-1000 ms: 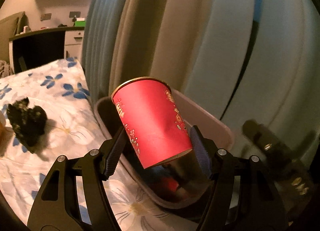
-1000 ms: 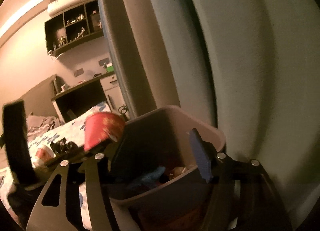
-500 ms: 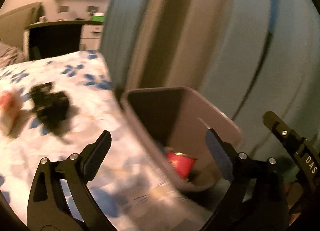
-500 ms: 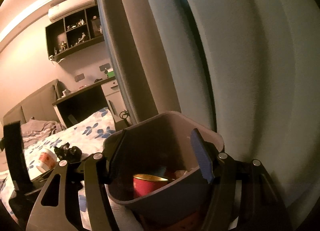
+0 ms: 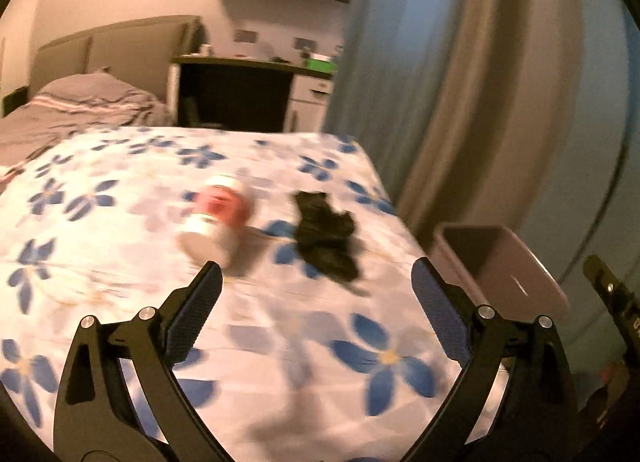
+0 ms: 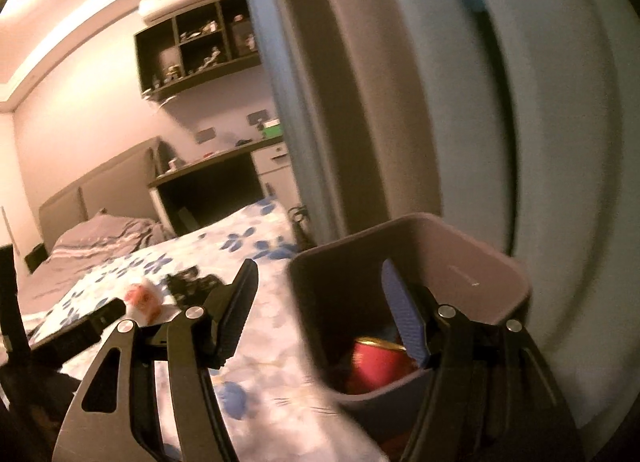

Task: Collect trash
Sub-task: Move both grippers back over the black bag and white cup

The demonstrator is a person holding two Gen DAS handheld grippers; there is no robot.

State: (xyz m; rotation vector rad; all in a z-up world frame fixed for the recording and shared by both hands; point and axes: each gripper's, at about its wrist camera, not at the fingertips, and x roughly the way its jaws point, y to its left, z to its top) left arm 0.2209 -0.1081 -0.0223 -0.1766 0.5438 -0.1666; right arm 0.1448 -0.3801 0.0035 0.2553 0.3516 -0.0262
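white-and-red cup (image 5: 216, 217) lying on its side on the flowered bed (image 5: 120, 262), at 10 o'clock of the black crumpled scrap (image 5: 326, 238); likely light, crushable, best pinched across its wall. left gripper (image 5: 316, 302) released, empty; right gripper (image 6: 320, 302) grasping the bin (image 6: 500, 282) wall.

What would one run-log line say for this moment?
left gripper: open, empty | right gripper: gripping bin | red cup: in bin | left on bed: small cup, black scrap

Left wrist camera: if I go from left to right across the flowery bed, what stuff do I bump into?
The white and red cup lying on its side → the black crumpled thing → the trash bin past the bed's right edge → the other gripper's dark tip.
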